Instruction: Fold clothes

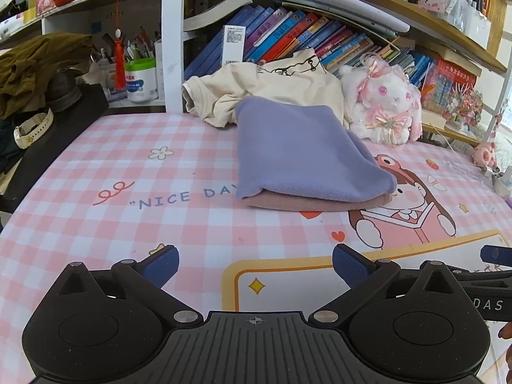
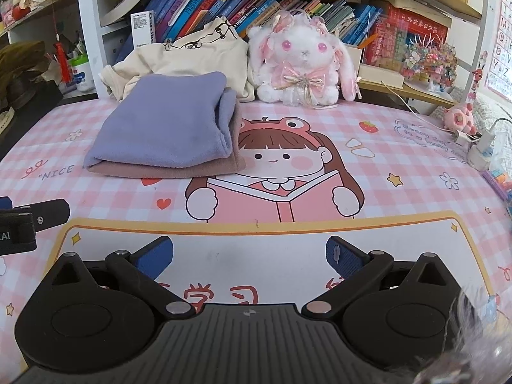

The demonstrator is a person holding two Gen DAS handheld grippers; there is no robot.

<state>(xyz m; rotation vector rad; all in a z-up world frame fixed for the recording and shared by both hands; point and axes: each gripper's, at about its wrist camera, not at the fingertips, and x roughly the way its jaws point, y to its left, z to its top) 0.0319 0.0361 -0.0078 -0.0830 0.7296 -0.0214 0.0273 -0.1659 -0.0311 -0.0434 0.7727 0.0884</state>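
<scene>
Left wrist: tongs agape, bare mat ahead.

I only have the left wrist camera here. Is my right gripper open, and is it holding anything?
Observer: The right gripper is open, with nothing between its blue pads, above the pink checked mat.
Operator: How does the folded lilac fleece cloth's right edge look?
Observer: The folded lilac fleece cloth shows stacked layers there, and the dusty pink cloth under it sticks out along that side.
Operator: What's beyond the mat's right end?
Observer: An alphabet chart hangs on the wall.
</scene>
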